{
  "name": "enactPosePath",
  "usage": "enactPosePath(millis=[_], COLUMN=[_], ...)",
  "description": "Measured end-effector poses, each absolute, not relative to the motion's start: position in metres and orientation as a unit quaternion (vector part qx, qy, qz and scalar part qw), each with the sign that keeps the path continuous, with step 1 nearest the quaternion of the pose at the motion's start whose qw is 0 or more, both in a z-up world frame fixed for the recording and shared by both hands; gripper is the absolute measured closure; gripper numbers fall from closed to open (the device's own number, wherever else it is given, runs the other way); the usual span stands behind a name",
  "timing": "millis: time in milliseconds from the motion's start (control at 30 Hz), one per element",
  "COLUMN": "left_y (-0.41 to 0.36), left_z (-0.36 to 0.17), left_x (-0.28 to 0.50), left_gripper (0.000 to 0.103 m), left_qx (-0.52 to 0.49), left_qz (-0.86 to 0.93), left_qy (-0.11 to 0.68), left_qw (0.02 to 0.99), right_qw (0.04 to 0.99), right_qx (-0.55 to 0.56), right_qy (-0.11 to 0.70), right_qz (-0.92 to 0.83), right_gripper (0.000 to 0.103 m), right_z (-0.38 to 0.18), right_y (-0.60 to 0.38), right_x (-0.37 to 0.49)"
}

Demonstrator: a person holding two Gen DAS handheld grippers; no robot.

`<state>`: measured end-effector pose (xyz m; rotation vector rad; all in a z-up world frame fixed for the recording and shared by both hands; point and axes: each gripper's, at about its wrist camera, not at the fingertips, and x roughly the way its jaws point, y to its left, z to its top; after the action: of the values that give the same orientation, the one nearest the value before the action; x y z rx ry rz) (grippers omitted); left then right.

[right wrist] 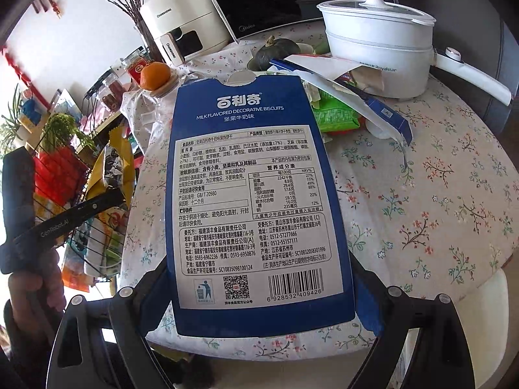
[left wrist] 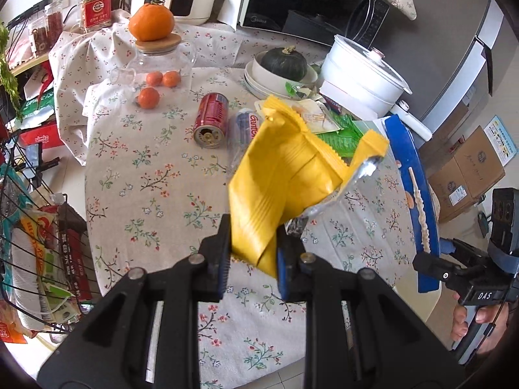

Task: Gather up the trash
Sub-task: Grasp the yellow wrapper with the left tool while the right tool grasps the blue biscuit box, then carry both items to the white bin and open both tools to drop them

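My left gripper is shut on a torn yellow snack wrapper with a silver inside, held above the flowered table. My right gripper is shut on a flat blue biscuit box, held upright with its printed back facing the camera; the box hides the fingertips. The box also shows edge-on at the right of the left wrist view. On the table lie a red can on its side, a clear plastic bottle, a green wrapper and an open blue carton.
A wire basket full of packets hangs off the table's left. A glass jar with an orange on its lid, loose oranges, a bowl with a squash, a white pot, a microwave and a white appliance crowd the back.
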<state>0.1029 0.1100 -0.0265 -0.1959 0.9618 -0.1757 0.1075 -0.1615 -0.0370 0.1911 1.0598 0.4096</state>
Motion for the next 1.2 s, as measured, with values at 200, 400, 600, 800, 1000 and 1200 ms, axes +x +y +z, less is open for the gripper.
enactPosePath(millis=[200,400,600,800,1000,1200], left_y=[0.076,0.03,-0.024,-0.089,-0.153,-0.188], left_z=[-0.024,-0.025,-0.037,-0.052,-0.077,-0.099], left_x=[0.1,0.099,0.096,0.082,0.065,0.057], left_gripper=[0.078,0.078,0.078,0.078,0.078,0.078], left_qx=[-0.081,-0.06,-0.045,-0.013,0.023,0.046], left_qz=[-0.122,-0.167,-0.212,-0.268,-0.317,-0.324], left_qy=[0.459,0.465,0.479,0.496,0.515,0.534], left_qw=[0.876,0.868,0.851,0.826,0.796,0.779], right_qw=[0.833,0.834,0.847,0.847,0.842,0.842], right_qx=[0.129,0.159,0.165,0.191,0.22,0.225], right_qy=[0.501,0.493,0.488,0.49,0.492,0.49], right_qz=[0.195,0.191,0.132,0.08,0.033,0.014], right_gripper=[0.009,0.009,0.009,0.009,0.009,0.009], right_z=[-0.032,-0.024,-0.025,-0.037,-0.049,-0.05], right_y=[-0.203,-0.247,-0.295,-0.354,-0.398,-0.416], right_x=[0.079,0.048,0.025,0.002,-0.012,0.001])
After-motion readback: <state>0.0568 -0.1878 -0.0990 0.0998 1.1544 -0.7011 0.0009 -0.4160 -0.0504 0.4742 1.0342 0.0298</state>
